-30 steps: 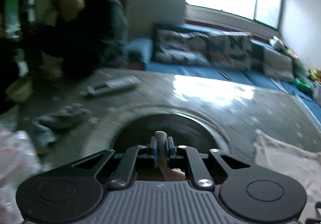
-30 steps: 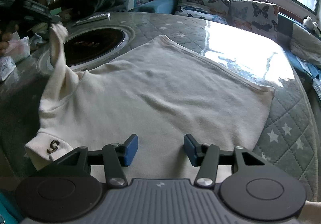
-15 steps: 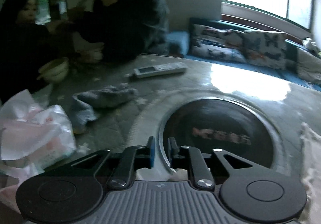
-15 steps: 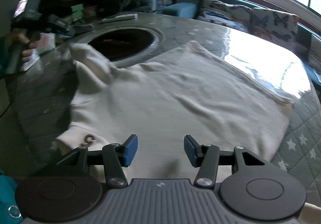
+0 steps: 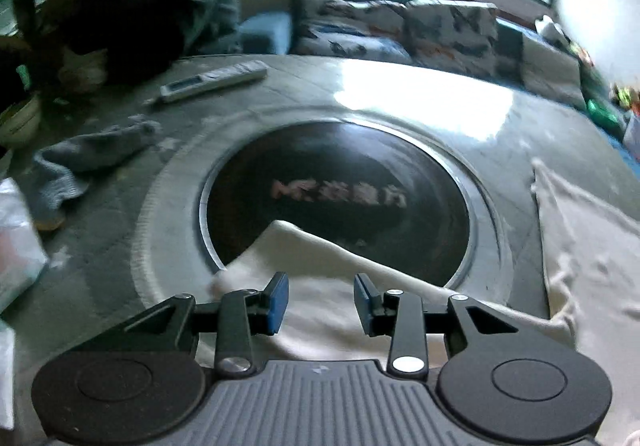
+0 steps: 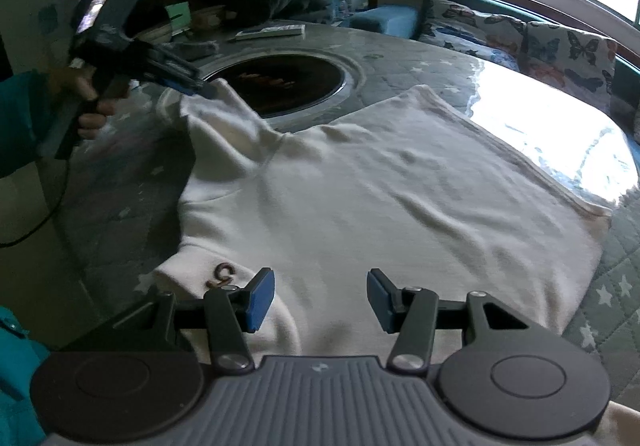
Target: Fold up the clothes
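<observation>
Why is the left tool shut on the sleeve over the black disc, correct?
Not shut. The left tool is open: its jaws have just been opening and the sleeve lies loose between them, its end over the black disc. The left wrist view shows it.

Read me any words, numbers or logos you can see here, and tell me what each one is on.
"5": a brown mark that looks like this digit on the cuff of the cream sweater, lying sideways.
Pale printing on the black round cooktop: too blurred to read.
Screen and buttons of the remote control: too small to read.
Nothing else legible.
</observation>
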Demonstrator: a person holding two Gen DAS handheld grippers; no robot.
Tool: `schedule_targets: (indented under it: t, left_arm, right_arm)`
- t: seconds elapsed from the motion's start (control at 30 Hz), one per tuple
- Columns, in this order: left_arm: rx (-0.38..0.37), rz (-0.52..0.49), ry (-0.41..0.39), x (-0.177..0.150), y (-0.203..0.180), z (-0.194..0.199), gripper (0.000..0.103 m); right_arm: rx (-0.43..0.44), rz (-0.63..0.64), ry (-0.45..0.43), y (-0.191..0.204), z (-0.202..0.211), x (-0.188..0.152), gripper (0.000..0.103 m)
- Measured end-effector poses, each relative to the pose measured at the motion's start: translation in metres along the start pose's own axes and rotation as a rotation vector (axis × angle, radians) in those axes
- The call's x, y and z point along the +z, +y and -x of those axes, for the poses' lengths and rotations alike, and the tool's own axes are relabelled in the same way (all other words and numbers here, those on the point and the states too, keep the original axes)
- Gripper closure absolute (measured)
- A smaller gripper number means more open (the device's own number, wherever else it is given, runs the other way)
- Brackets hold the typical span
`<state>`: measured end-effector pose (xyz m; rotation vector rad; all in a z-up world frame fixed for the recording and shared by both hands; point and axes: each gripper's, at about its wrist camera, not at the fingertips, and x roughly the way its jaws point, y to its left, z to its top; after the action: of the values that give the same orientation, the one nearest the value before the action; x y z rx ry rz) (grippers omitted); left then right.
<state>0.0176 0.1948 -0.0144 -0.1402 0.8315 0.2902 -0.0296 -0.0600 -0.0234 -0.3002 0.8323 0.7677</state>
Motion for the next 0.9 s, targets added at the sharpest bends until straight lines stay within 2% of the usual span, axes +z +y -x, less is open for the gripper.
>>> schedule_targets:
  t: [0.17, 0.4, 0.6, 0.73, 0.9]
  left_arm:
    - [0.066, -0.083, -0.023, -0.003, -0.009, -0.011, 0.062]
    - [0.159, -0.116, -0.054, 0.007, -0.004, -0.021, 0.062]
    - [0.165, -0.132, -0.065, 0.011, -0.004, -0.025, 0.060]
    - [0.155, -0.098, -0.056, 0.014, -0.002, -0.020, 0.059]
    - [0.047, -0.096, -0.084, 0.010, -0.021, 0.013, 0.056]
  right_arm:
    - [0.011, 0.054, 0.039, 0.012, -0.003, -0.010, 0.051]
    - [0.047, 0.132, 0.060, 0.021, 0.005, -0.017, 0.052]
    - [0.060, 0.141, 0.060, 0.021, 0.011, -0.018, 0.052]
    - [0.044, 0.107, 0.012, 0.020, 0.023, -0.018, 0.052]
    - [-0.009, -0.009, -0.038, -0.003, 0.049, -0.031, 0.052]
